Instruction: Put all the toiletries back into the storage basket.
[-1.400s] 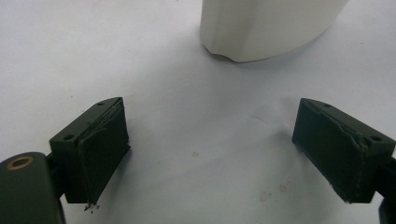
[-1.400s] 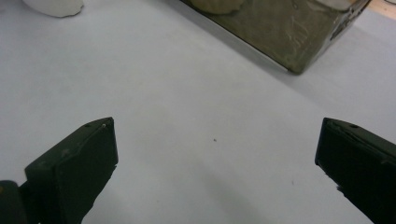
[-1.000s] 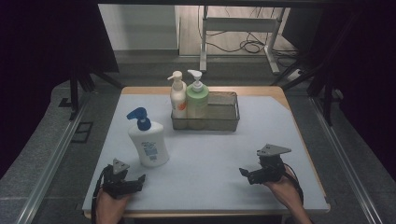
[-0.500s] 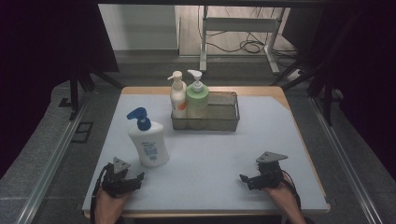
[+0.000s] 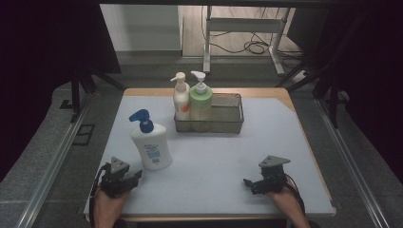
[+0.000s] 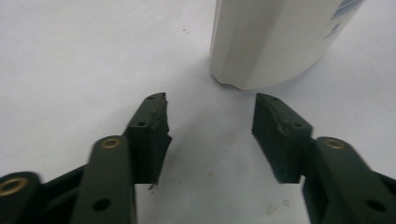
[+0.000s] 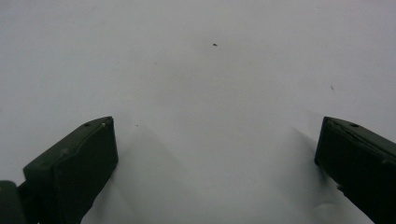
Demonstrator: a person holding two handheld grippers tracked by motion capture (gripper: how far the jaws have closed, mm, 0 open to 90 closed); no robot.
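Note:
A white lotion bottle with a blue pump (image 5: 152, 147) stands at the front left of the pale table mat (image 5: 214, 156). My left gripper (image 5: 137, 175) lies low on the mat just in front of it, pointing at its base. In the left gripper view the bottle's foot (image 6: 271, 42) stands just beyond the fingertips, and the left gripper (image 6: 210, 100) has just been closing its jaws, which are half apart with nothing between them. My right gripper (image 5: 247, 183) rests at the front right, its jaws (image 7: 215, 123) wide apart over bare mat.
A wire basket (image 5: 230, 122) at the back middle holds a cream pump bottle (image 5: 181, 99) and a green pump bottle (image 5: 200, 102) at its left end. The table's wooden edge (image 5: 304, 147) runs along the right.
The right gripper has sunk toward the mat and a little nearer the front edge. The left hand has stayed beside the white bottle.

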